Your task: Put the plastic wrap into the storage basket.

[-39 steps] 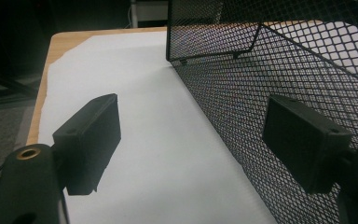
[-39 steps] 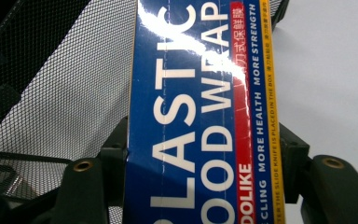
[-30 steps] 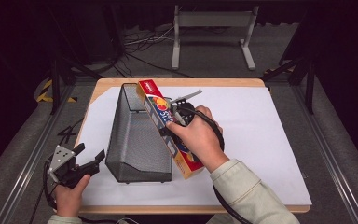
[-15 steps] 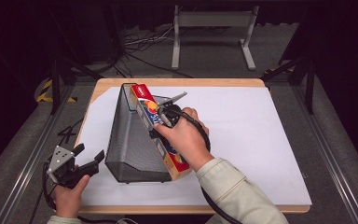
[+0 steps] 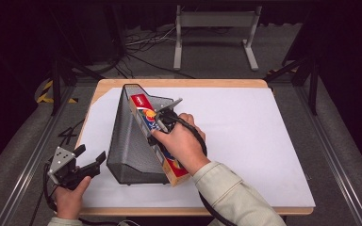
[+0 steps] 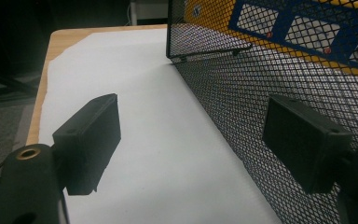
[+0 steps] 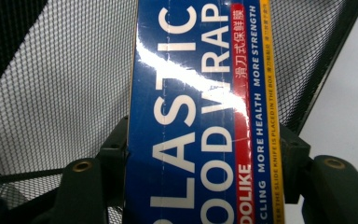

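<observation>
Compared with the earlier high-view frames, the right gripper (image 5: 162, 123) and the plastic wrap box (image 5: 141, 104) clamped in it have been carried leftward and slightly lower, so that the box's far end now lies over the open top of the black mesh file holder (image 5: 127, 141); a second ago the box was seen alongside the holder's right wall. Over the same interval the left gripper (image 5: 87, 157) has not been displaced: it is held near the table's near-left corner, just beside the holder's near end, with its jaws apart and nothing between them. In the left gripper view the two black pads (image 6: 91, 140) are seen spread, white sheet (image 6: 135, 116) showing between them and the mesh wall (image 6: 242, 107) standing at the right pad. The box is long and narrow, tilted, with its near end by the holder's near-right corner (image 5: 176, 172) and its far end raised toward the holder's tall back. In the right gripper view the box (image 7: 191, 112) is seen pressed on both sides by the jaws; a glossy blue face with large white lettering "PLASTIC FOOD WRAP", a red strip and a yellow edge are recorded, with mesh (image 7: 65, 84) behind. Farther off, a wooden table edge (image 5: 179, 83) is noted.
</observation>
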`<state>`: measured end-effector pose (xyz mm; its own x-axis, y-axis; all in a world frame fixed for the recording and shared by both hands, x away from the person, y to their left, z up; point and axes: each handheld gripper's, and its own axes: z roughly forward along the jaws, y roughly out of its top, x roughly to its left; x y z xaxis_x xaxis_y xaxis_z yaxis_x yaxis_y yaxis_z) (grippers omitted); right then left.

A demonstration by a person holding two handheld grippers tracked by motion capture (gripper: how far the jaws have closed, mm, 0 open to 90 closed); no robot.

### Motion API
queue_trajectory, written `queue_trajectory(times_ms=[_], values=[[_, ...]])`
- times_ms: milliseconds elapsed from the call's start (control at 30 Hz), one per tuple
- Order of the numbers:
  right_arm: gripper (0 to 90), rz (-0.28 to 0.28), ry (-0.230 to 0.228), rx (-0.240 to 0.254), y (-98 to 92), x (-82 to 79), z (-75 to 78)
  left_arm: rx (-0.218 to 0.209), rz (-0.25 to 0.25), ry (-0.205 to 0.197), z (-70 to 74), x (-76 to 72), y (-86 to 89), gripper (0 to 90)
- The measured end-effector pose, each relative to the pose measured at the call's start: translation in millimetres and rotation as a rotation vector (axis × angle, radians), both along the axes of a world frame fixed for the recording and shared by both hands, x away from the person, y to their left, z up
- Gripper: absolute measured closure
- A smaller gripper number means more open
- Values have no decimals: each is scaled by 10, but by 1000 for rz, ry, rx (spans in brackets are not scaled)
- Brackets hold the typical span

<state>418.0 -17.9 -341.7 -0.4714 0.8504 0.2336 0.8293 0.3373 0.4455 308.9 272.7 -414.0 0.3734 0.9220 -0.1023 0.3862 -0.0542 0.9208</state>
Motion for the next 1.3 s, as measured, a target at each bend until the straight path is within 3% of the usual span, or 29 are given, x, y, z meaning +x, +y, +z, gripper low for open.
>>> queue_trajectory(times_ms=[300, 500, 600, 967, 1167, 1300], values=[[390, 6, 31, -60, 100, 39, -46, 0, 2, -4, 3, -7, 0, 201], [389, 10, 25, -108, 166, 52, -42, -5, 9, -15, 10, -21, 10, 202], [389, 4, 47, -129, 189, 81, -55, -4, 9, -12, 6, -25, 14, 202], [388, -12, 83, -168, 208, 147, -93, -1, 15, -7, -4, -58, 47, 202], [388, -12, 85, -183, 229, 169, -96, -6, 20, -4, -11, -63, 58, 202], [386, 1, 70, -218, 276, 160, -88, -4, 14, -4, -11, -58, 53, 202]])
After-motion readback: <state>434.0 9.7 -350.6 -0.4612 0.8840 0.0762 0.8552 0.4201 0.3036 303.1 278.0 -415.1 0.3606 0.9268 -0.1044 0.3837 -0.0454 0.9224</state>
